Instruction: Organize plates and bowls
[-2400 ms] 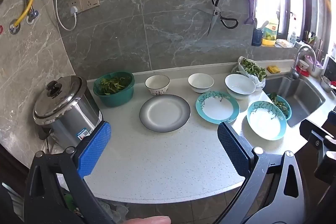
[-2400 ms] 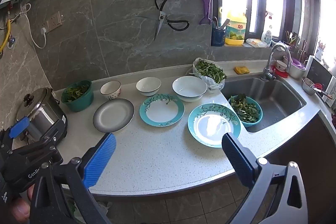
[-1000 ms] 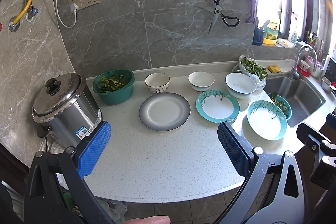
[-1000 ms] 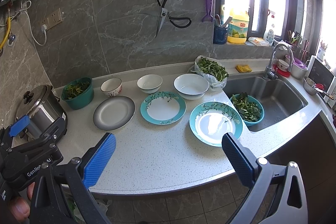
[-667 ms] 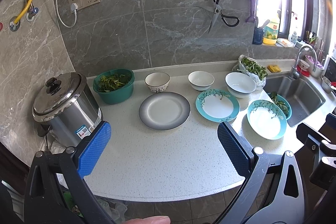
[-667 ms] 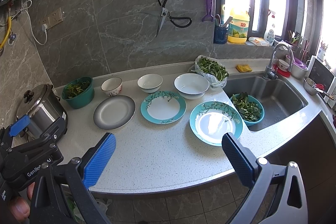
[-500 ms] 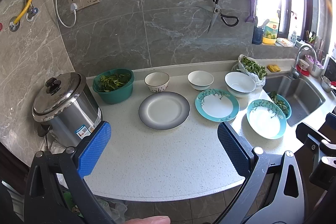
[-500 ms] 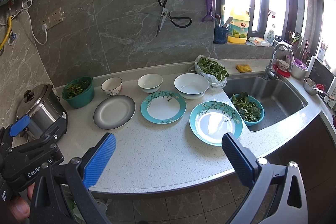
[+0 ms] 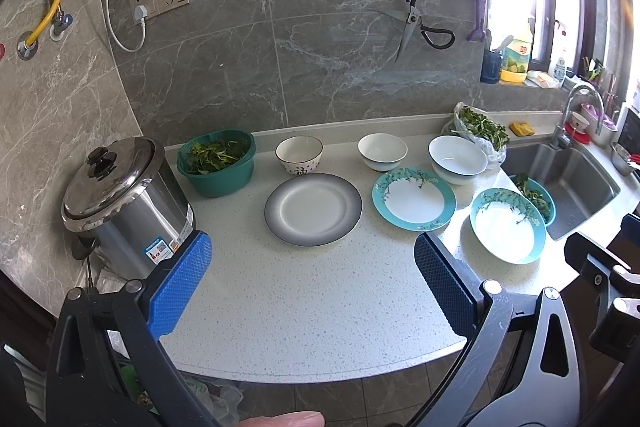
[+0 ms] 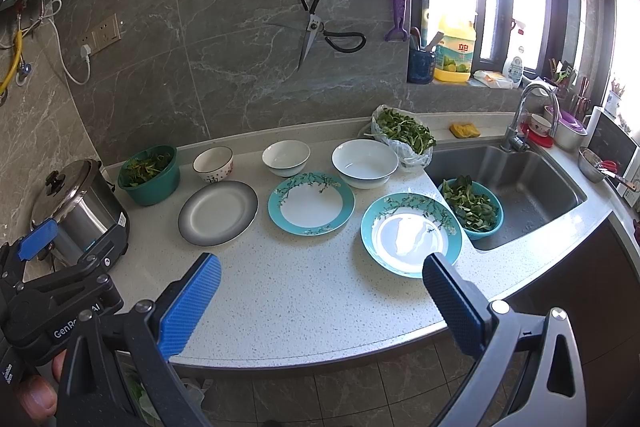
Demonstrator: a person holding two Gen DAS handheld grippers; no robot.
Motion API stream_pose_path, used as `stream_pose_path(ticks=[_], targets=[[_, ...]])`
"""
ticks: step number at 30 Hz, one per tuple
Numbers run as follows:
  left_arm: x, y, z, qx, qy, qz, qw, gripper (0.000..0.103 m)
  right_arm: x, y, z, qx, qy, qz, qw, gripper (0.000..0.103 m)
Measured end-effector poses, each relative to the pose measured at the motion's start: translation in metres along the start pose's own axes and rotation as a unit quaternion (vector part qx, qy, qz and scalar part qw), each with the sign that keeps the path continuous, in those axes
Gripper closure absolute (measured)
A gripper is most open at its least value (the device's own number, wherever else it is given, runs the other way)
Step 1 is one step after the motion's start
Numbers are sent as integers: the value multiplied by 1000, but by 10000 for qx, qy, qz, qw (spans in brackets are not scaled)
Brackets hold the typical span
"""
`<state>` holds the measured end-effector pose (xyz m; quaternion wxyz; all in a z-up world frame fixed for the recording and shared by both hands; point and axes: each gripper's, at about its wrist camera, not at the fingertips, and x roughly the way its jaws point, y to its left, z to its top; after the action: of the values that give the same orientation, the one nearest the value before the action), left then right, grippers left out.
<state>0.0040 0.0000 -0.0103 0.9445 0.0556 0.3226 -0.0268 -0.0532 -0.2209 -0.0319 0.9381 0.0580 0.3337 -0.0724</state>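
Both your left gripper (image 9: 312,283) and right gripper (image 10: 320,299) are wide and empty, back from 3 plates and 3 bowls.

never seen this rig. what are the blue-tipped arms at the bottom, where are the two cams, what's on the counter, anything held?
No robot here: a person holds a hand-held two-finger claw in each hand. Each picture comes from a fisheye camera on one claw, looking forward along its blue-padded fingers. One view shows the left claw, the other the right claw; both are open and hold nothing.

On the speckled white counter lie a grey-rimmed round plate, two teal-rimmed floral plates, and behind them three white bowls. A green bowl of leafy greens and a steel lidded cooker stand at the left; the steel sink is at the right.
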Motion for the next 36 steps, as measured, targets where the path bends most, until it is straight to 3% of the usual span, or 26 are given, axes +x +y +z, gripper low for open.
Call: stream_pose_path(ticks=[29, 32, 36], targets=[[15, -2, -12, -2, 193, -15, 9998, 0, 11, 0, -6, -30, 112, 79, 9999, 0], [32, -1, -25, 41, 458, -46, 9989, 0, 20, -6, -7, -27, 217, 230, 9995, 0], [72, 7, -67, -58, 1228, -124, 9923, 0, 43, -20, -22, 51, 597, 859, 9945, 0]])
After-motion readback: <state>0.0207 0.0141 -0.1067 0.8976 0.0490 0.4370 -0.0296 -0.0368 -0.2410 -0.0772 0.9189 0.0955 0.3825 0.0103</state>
